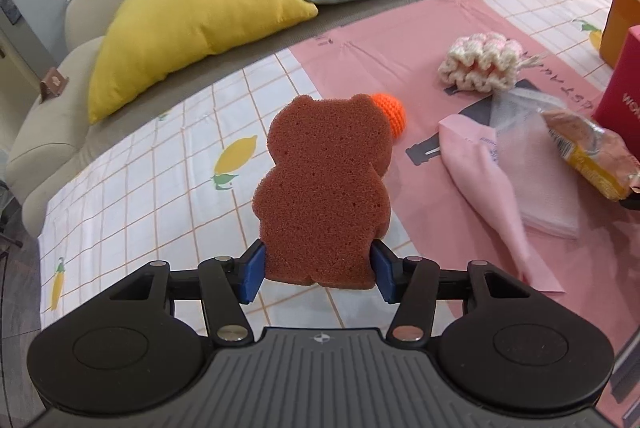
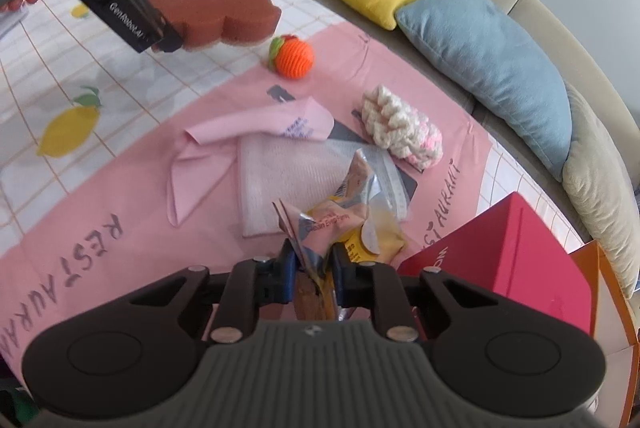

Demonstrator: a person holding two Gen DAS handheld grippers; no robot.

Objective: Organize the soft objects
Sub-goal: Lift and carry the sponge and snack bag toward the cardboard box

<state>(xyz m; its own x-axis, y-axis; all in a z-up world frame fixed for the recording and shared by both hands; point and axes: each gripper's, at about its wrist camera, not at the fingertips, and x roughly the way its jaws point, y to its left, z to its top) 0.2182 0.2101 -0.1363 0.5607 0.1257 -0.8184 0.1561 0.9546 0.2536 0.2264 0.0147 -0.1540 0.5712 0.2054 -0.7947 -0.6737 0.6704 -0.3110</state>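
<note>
Two cushions (image 1: pixel 192 24) flank the table; crochet orange (image 2: pixel 291 59) lies beneath sponge (image 2: pixel 224 16).

We hold the left tool (image 1: pixel 319 270) raised at the far left, angled downward, its blue pads (image 1: pixel 252 274) pressing a brown sponge (image 1: pixel 324 188). Our right tool (image 2: pixel 314 270) points down, nearly closed, pinching a crinkled packet (image 2: pixel 340 224).

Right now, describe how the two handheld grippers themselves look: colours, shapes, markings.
Both look alike. The left gripper has blue fingers on black linkage arms with silver pivot pins, two round black housings and a grey ribbed body with a small logo. The right gripper matches. Seen from the right wrist view, the left one's black side carries white "GenRobot.AI" lettering; no cables or sleeves show.
</note>
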